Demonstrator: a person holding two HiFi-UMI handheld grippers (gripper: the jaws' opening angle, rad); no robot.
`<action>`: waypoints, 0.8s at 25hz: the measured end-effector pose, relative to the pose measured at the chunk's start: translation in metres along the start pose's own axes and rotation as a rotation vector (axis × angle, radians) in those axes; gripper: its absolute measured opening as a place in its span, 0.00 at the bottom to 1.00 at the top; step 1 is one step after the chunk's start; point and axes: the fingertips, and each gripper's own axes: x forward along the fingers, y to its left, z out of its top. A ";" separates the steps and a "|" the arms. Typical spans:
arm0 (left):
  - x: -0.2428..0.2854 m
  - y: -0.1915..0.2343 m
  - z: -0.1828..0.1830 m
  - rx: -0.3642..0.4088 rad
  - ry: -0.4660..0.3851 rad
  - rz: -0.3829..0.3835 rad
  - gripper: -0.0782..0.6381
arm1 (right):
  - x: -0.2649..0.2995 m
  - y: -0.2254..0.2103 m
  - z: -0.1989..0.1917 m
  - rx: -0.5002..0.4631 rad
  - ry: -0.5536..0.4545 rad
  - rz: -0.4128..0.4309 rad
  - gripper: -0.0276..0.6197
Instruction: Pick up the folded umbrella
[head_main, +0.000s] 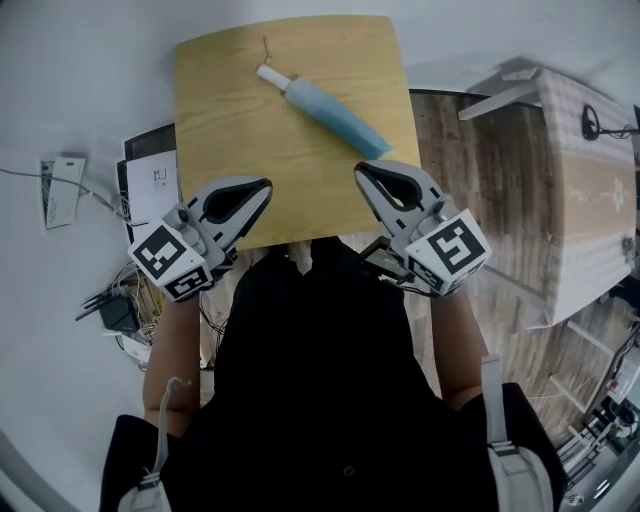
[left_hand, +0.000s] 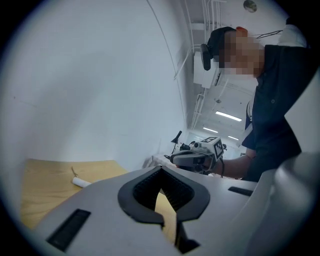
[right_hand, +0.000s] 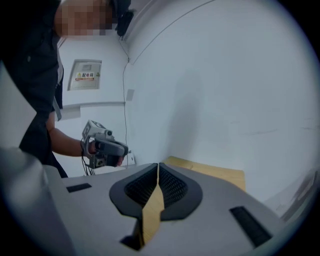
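The folded umbrella (head_main: 325, 108), pale blue with a white handle, lies slantwise on the far half of the wooden tabletop (head_main: 230, 110). My left gripper (head_main: 265, 187) hovers over the table's near left edge, its jaws shut with nothing between them. My right gripper (head_main: 360, 173) is over the near right edge, also shut and empty, with its tip just short of the umbrella's blue end. In the left gripper view only the umbrella's white handle (left_hand: 80, 182) shows, beyond the closed left gripper (left_hand: 161, 171). The right gripper view shows the closed right gripper (right_hand: 158, 165) and the table (right_hand: 210, 172), but no umbrella.
Papers (head_main: 152, 165) and a tangle of cables (head_main: 118, 310) lie on the white floor at the left. A white bench-like piece (head_main: 590, 190) stands on the wooden floor (head_main: 480, 170) at the right. The person's dark torso fills the lower middle.
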 end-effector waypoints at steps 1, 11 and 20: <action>0.004 -0.001 0.002 0.007 0.007 0.008 0.12 | 0.001 -0.004 0.000 -0.024 0.020 0.004 0.08; 0.032 -0.006 0.013 0.055 0.051 0.086 0.12 | -0.003 -0.027 0.001 -0.050 0.015 0.065 0.08; 0.023 0.030 -0.006 -0.025 0.091 0.105 0.12 | 0.020 -0.032 -0.009 -0.099 0.108 0.019 0.08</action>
